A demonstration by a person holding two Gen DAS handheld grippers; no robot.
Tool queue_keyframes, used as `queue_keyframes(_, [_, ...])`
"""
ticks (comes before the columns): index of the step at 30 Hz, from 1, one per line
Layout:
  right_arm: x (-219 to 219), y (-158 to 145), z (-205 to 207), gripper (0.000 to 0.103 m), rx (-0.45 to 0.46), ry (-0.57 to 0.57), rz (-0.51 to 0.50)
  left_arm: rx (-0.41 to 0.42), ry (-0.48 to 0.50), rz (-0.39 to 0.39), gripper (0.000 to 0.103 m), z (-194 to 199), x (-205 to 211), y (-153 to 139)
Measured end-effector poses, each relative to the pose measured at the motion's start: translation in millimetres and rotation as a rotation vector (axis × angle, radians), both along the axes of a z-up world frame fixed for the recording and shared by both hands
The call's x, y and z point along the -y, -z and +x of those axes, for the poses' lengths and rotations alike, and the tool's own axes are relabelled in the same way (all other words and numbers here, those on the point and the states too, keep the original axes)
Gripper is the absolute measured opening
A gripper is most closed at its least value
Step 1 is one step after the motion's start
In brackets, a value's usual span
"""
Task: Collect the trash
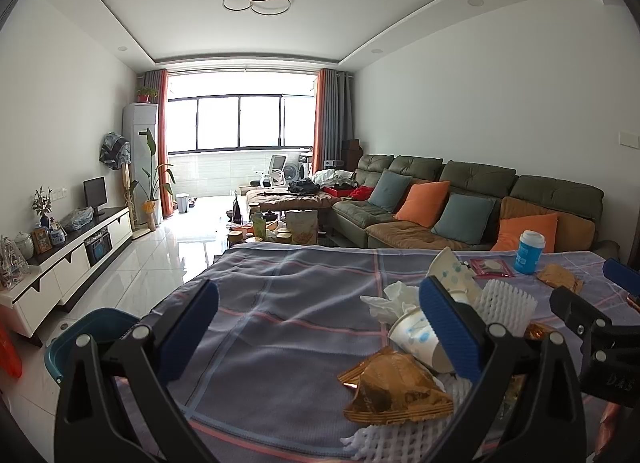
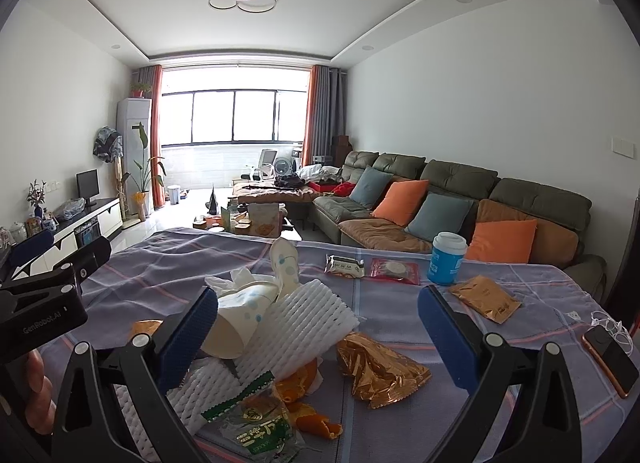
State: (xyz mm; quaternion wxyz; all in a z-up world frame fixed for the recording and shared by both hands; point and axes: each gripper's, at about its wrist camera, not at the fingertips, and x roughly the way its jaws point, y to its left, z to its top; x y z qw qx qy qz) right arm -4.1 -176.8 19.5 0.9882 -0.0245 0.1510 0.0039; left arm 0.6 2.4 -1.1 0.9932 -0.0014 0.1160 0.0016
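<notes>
Both grippers' fingers (image 1: pixel 448 327) wide apart, empty; phone (image 2: pixel 610 359) only in right view, teal bin (image 1: pixel 86 339) only in left.

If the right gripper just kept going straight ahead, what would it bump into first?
Probably the crumpled gold wrapper. It lies on the tablecloth right between the open jaws of the right gripper, which tilts slightly down. The white foam net sits just left of that line; depth is hard to judge.
</notes>
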Motion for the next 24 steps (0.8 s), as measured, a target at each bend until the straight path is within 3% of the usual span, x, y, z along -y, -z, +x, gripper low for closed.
queue_keyframes(24, [1.1, 1.0, 2.6, 0.100, -0.008, 0.000, 0.005, -0.003, -0.001, -0.002, 0.100, -0.8, -0.9, -1.8])
